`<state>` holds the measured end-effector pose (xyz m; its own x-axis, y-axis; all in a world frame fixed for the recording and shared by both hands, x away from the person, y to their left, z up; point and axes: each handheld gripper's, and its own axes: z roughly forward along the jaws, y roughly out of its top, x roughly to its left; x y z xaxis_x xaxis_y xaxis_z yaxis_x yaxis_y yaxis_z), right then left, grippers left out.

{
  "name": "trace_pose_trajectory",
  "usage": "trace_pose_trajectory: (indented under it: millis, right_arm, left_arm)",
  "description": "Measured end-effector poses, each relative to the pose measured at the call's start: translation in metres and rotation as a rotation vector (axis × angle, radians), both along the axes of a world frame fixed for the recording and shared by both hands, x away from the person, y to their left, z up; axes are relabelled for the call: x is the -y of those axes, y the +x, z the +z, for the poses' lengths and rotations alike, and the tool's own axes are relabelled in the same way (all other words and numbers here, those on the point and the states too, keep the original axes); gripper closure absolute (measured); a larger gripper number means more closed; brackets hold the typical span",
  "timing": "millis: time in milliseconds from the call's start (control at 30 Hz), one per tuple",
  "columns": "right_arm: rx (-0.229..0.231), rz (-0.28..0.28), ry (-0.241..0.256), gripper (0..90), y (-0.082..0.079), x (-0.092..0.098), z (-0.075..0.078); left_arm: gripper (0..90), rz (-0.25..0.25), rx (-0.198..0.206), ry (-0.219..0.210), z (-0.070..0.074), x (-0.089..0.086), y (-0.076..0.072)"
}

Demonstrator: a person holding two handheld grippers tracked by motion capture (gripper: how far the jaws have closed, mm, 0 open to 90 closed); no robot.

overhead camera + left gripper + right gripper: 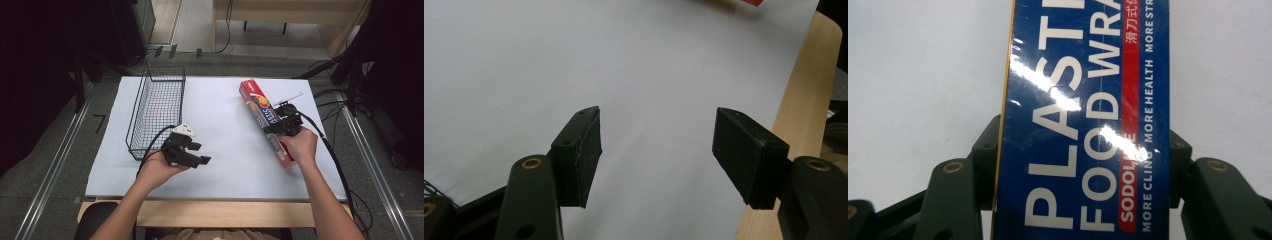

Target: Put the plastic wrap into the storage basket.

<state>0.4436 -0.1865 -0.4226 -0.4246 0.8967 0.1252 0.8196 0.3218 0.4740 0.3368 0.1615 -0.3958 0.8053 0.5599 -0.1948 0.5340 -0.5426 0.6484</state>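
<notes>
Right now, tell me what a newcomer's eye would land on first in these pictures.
First the long red-and-blue plastic food wrap box lying on the right of the white table, with the right gripper clamped across it. Next the black wire basket standing at the table's left. The left gripper hangs open over bare white surface near the basket.

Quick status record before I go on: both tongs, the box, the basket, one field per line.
left tongs: open, nothing between the jaws, over the bare white sheet
right tongs: jaws on both sides of the food wrap box, closed against it
food wrap box: long, lying on the sheet's right side, angled
wire basket: left side of sheet, upright, looks empty
left tongs vs basket: beside its near end, outside it
</notes>
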Motion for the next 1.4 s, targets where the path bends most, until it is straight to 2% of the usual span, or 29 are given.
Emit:
trace_pose_trajectory:
  millis: [200,233,367,533,633,867,1133,1200,1333,1367,1400]
  right_arm:
    - [0.015,0.037,0.007,41.2,-0.006,0.004,0.007]
    - [0.022,0.058,0.013,41.3,-0.009,0.005,0.009]
    - [0.027,0.111,0.004,41.3,-0.015,0.004,0.011]
    - [0.034,0.16,0.019,41.2,-0.024,0.003,0.013]
    - [0.015,0.188,0.044,41.2,-0.03,0.004,0.014]
    - [0.009,0.251,0.038,41.2,-0.039,0.005,0.016]
    - [0.023,0.358,0.016,41.2,-0.055,0.004,0.014]
    - [0.048,0.395,-0.006,41.2,-0.059,0.002,0.014]
    - [0.051,0.493,0.016,41.2,-0.064,0.0,0.015]
    - [0.051,0.493,0.016,41.2,-0.064,0.0,0.015]
    - [0.058,0.536,0.007,41.2,-0.068,-0.002,0.014]
  left_arm:
    - [36.0,-0.004,-0.001,0.0,0.0,0.0,0.0]
    - [36.0,-0.006,-0.018,-0.007,0.0,0.0,-0.001]
    - [36.0,-0.021,0.0,-0.007,0.003,0.002,-0.003]
    - [35.5,-0.022,0.007,-0.004,0.004,0.0,-0.003]
    - [35.3,-0.018,0.013,0.001,0.004,-0.004,-0.002]
    - [34.9,-0.029,0.027,0.001,0.006,-0.006,-0.003]
    - [34.8,-0.043,0.023,0.013,0.007,-0.008,-0.003]
    - [34.8,-0.042,0.026,0.006,0.007,-0.008,-0.003]
    - [34.4,-0.048,0.031,0.004,0.009,-0.01,-0.003]
    - [34.3,-0.048,0.031,0.004,0.009,-0.01,-0.003]
    - [34.2,-0.049,0.033,0.0,0.009,-0.011,-0.003]
